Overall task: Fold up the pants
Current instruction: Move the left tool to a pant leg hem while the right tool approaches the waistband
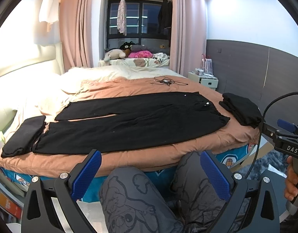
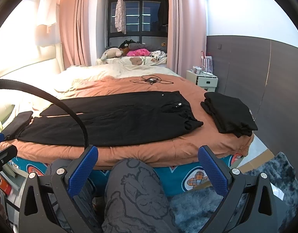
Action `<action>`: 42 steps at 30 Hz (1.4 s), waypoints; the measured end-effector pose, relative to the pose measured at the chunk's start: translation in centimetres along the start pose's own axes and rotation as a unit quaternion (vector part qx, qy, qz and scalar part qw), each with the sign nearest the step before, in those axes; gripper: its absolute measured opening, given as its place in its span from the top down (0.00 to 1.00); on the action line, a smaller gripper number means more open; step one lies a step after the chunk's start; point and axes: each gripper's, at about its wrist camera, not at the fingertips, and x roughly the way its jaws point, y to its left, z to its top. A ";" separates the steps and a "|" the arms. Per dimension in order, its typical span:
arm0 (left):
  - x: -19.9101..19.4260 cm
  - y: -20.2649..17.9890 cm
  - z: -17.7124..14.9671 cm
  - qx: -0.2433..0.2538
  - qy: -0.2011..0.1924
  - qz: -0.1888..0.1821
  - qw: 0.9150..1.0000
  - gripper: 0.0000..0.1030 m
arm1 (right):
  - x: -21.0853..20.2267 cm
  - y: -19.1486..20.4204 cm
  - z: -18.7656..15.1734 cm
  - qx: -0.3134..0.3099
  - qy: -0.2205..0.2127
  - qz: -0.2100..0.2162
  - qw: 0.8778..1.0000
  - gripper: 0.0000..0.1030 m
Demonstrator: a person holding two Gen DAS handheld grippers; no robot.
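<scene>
The black pants (image 1: pixel 129 120) lie flat on the orange bedspread (image 1: pixel 149 151), long axis across the bed, waistband toward our right, legs toward our left. Folded black garments sit at either end (image 1: pixel 22 136) (image 2: pixel 228 112). We hold both grippers low, over our knees, short of the bed edge: left gripper (image 1: pixel 150 167) and right gripper (image 2: pixel 148 165), fingers spread wide, holding nothing.

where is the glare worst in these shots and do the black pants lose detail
Left wrist view: the headboard side blows out to white, and the pants read nearly flat black. Right wrist view: same washout at upper left, fisheye bends the wall, and a cable crosses the pants.
</scene>
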 end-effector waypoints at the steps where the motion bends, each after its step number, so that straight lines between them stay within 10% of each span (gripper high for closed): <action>1: 0.4 0.2 0.0 -0.002 0.002 0.001 1.000 0.00 | 0.4 -0.2 0.2 0.002 0.002 -0.005 1.000 0.00; 17: 8.3 6.8 0.5 -0.045 0.056 0.035 0.997 0.00 | 8.8 -0.9 3.3 0.024 0.038 -0.097 0.994 0.00; 42: 17.7 21.5 -2.6 -0.184 0.167 0.145 0.958 0.08 | 24.7 -1.4 7.3 0.065 0.164 -0.018 0.984 0.00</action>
